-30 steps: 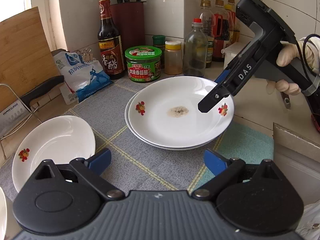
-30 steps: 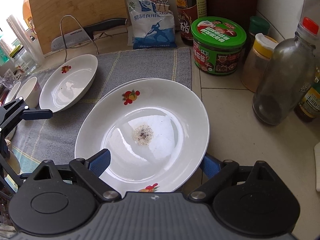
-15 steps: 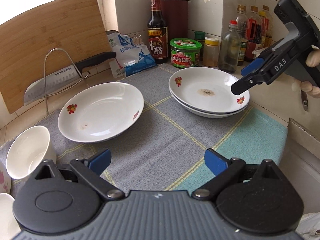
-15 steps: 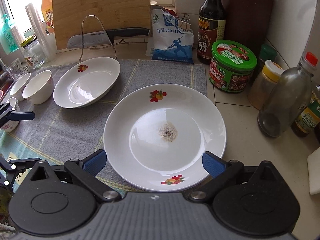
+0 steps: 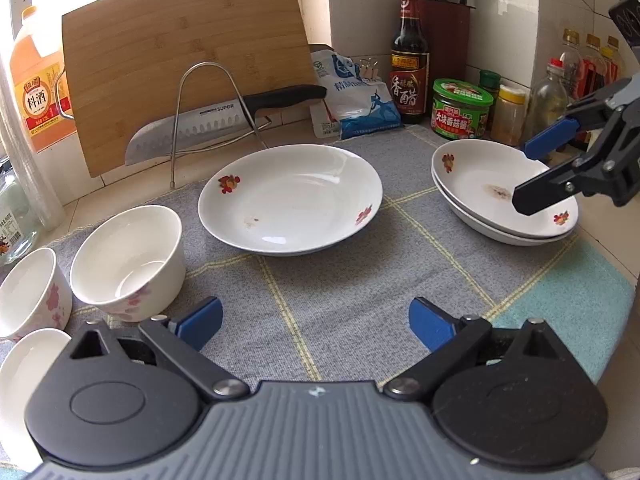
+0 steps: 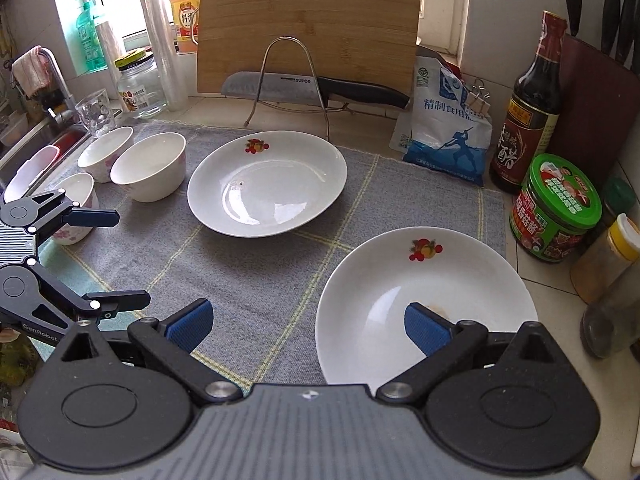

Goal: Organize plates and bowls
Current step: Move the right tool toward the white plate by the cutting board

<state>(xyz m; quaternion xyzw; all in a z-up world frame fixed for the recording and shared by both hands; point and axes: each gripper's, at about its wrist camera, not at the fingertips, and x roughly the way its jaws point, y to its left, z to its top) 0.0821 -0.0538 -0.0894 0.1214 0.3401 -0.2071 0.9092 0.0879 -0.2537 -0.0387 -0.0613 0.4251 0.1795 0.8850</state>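
A single white flowered plate [image 5: 290,196] [image 6: 266,182] lies mid-mat on the grey checked mat [image 5: 340,300]. Two more plates are stacked [image 5: 480,184] [image 6: 424,300] at the mat's right end; the top one has a brown stain. Several white bowls [image 5: 128,256] [image 6: 150,166] stand at the left. My left gripper [image 5: 316,324] [image 6: 132,258] is open over the near mat, with nothing between its fingers. My right gripper [image 6: 308,326] [image 5: 536,168] hovers open just above the stack. One pad is over the top plate, not pressing on it.
A knife [image 5: 224,120] rests in a wire rack before a leaning cutting board [image 5: 188,60]. A salt bag [image 6: 444,136], vinegar bottle [image 6: 528,116], green jar [image 6: 556,216] and spice bottles crowd the back right. A glass jar [image 6: 140,84] and sink edge are at the left.
My left gripper swung left from the stacked plates to face the single plate and bowls. My right gripper pulled back and up from the stack, which slid to its lower right.
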